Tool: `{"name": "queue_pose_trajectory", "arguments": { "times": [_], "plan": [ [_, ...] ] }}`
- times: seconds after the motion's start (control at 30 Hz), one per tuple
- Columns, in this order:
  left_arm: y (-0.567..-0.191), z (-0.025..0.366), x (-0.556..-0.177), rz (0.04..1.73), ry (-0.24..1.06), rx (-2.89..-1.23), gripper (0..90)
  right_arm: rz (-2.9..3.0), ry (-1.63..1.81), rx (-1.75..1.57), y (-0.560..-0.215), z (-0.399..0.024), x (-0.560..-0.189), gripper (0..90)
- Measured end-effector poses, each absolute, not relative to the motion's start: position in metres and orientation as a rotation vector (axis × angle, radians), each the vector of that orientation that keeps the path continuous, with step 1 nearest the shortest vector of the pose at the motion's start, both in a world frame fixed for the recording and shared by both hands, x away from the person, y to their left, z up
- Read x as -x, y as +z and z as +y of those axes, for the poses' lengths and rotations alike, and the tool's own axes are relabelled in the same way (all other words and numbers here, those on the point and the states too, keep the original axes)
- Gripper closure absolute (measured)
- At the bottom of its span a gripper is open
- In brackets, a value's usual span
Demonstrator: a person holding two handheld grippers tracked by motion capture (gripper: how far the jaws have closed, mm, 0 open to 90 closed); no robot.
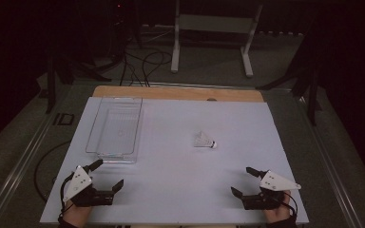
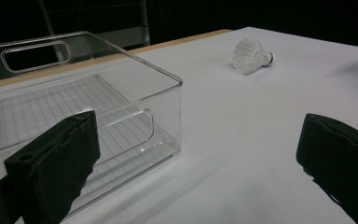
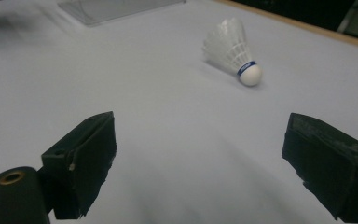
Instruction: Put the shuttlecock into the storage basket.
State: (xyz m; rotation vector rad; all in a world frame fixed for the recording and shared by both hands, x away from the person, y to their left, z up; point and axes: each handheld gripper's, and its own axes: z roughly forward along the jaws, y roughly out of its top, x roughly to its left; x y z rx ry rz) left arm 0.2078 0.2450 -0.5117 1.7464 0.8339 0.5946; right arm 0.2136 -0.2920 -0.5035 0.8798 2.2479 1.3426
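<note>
One shuttlecock (image 1: 205, 140) | one clear bin (image 1: 115, 127) | two hand-held grippers, left (image 1: 108, 176), right (image 1: 243, 181): jaws apart, empty

One white shuttlecock (image 1: 205, 140) lies right of the frame's center. One clear plastic bin (image 1: 115, 127) sits in the upper left of the white table (image 1: 180, 180). Two handheld grippers rest along the bottom edge: the left gripper (image 1: 108, 174) and the right gripper (image 1: 242, 180).
</note>
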Motion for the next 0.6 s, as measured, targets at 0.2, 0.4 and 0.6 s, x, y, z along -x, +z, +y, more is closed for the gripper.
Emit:
{"name": "queue_pose_trajectory", "arguments": {
  "times": [0.2, 0.4, 0.6],
  "plan": [
    [-0.5125, 0.2453, -0.2079, 0.833, 0.576, -1.738, 0.1, 2.302, 1.318, -0.893, -0.5030, -0.2879, -0.2134, 9.3],
    [-0.5116, 0.2435, -0.2088, 0.834, 0.581, -1.732, 0.1, 2.320, 1.319, -0.896, -0.5042, -0.2905, -0.2128, 9.3],
    [-0.5121, 0.2446, -0.2085, 0.834, 0.581, -1.737, 0.1, 2.310, 1.316, -0.906, -0.5017, -0.2919, -0.2119, 9.3]
  ]
}}
